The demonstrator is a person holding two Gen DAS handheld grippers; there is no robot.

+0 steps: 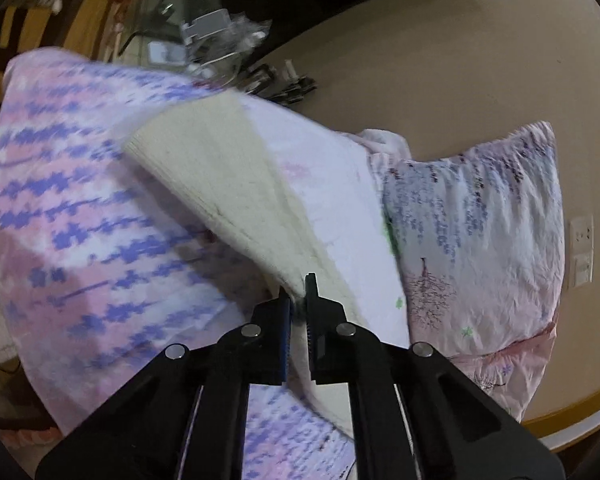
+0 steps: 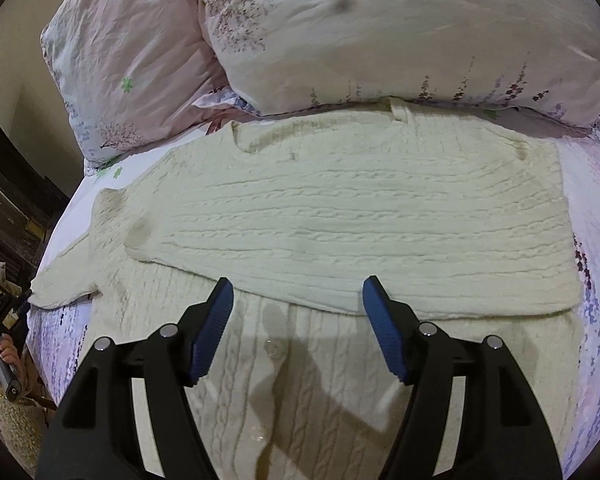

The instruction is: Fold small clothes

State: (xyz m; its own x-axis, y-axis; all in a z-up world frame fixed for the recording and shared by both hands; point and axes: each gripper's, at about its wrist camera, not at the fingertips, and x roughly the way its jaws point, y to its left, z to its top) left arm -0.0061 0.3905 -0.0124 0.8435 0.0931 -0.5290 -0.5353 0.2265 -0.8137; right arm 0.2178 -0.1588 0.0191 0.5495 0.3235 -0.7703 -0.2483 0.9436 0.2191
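A cream cable-knit cardigan (image 2: pixel 340 220) lies on the bed, its far half folded over the buttoned near half. My right gripper (image 2: pixel 298 304) is open and empty, hovering just above the folded edge. My left gripper (image 1: pixel 298 292) is shut on the cardigan's sleeve end (image 1: pixel 220 184), which stretches away from the jaws over the bed. In the right wrist view the left gripper (image 2: pixel 24 298) shows at the far left, holding the sleeve tip (image 2: pixel 60 284).
Two floral pillows (image 2: pixel 380 32) lie against the cardigan's far edge. The bed carries a pink and purple patterned sheet (image 1: pixel 80 220). A glass table with clutter (image 1: pixel 220 40) stands beyond the bed. A wall (image 1: pixel 460 60) with sockets is behind.
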